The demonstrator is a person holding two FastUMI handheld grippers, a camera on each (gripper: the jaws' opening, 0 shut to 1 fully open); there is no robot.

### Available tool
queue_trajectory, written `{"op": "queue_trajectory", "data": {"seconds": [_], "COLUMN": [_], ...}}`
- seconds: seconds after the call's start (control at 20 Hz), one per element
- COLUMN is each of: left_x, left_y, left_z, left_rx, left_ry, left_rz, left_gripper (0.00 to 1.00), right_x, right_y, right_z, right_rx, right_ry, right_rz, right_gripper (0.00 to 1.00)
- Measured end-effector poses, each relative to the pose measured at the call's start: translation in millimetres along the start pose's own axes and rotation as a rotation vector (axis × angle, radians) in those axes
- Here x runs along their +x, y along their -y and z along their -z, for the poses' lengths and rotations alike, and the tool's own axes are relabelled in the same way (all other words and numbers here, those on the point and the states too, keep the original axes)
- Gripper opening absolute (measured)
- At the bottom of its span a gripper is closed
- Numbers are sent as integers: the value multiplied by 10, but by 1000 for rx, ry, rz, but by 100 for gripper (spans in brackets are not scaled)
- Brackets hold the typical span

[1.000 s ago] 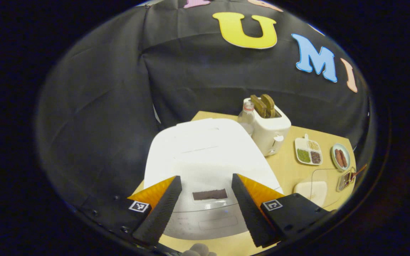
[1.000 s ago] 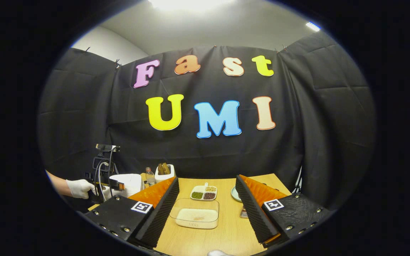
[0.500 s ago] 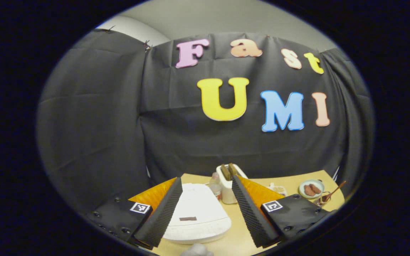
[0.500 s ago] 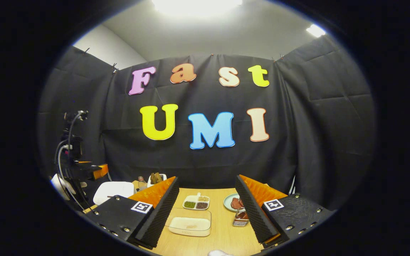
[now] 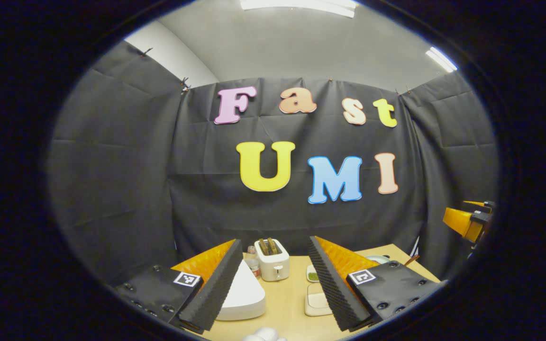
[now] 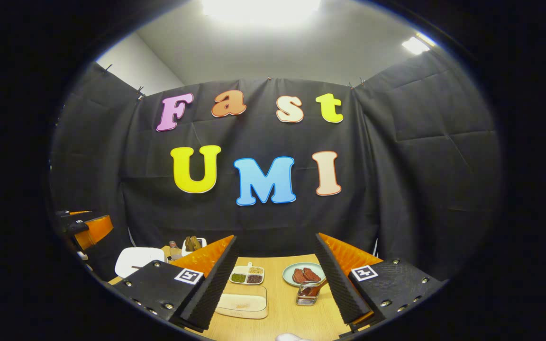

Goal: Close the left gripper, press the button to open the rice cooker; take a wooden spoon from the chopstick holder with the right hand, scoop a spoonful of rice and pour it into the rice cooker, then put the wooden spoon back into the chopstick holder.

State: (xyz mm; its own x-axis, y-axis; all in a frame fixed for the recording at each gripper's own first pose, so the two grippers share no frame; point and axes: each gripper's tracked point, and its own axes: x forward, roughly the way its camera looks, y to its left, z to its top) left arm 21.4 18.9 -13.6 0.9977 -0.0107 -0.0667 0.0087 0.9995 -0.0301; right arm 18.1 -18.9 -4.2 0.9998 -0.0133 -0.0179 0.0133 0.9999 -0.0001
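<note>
Left gripper view: open left claw [image 5: 273,284], rice cooker [image 5: 242,296] beside its left finger.

rice cooker [image 5: 242,296]: white | toaster [image 5: 273,259]: white | bench [image 6: 285,310]: pale wood | plate [image 6: 289,273]: pale green | divided dish [image 6: 247,275]: white, with green, tan and dark fillings

**Bright overhead light, strong fisheye bend**

Ceiling lights [image 6: 259,7] glare white above the cloth wall [image 6: 263,218] — blown out in the right gripper view. Below the wall, the table [image 6: 285,308] is evenly lit, shadows soft. Straight lines bow toward the edges; focus stays sharp.
</note>
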Motion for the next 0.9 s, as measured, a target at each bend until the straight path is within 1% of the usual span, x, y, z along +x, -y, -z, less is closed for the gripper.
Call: {"op": "queue_trajectory", "data": {"seconds": [0.05,0.1,0.25,0.5,0.55,0.65,0.7,0.75,0.8,0.85,0.9], "left_x": [-23,-26,-1,-76,-80,-101,-100,-106,-106,-108,-106], "left_y": [26,23,-20,13,32,60,61,54,56,65,80], "left_z": [-6,-6,6,-89,-84,-94,-95,-111,-117,-115,-120], "left_rx": [-4,-14,-35,-12,-10,-9,-9,-8,-5,-5,-7], "left_ry": [2,-4,-17,9,8,5,6,11,12,12,16], "left_rz": [8,12,7,11,15,17,19,18,18,20,23], "left_gripper": [97,99,99,94,94,98,96,96,98,96,98], "right_x": [-13,-30,-72,-94,-99,-110,-117,-126,-131,-139,-143], "right_y": [-2,-23,-29,-22,-26,1,10,12,22,24,35], "right_z": [-7,-9,-37,-84,-83,-117,-124,-128,-141,-144,-140], "right_rx": [-2,-2,-17,-14,-8,-8,-10,-10,-9,-8,-10], "right_ry": [1,3,12,17,16,22,24,26,28,28,29], "right_rz": [1,-3,-5,-10,-13,-10,-8,-7,-6,-5,-3], "right_gripper": [98,98,98,97,97,98,98,98,97,97,98]}}
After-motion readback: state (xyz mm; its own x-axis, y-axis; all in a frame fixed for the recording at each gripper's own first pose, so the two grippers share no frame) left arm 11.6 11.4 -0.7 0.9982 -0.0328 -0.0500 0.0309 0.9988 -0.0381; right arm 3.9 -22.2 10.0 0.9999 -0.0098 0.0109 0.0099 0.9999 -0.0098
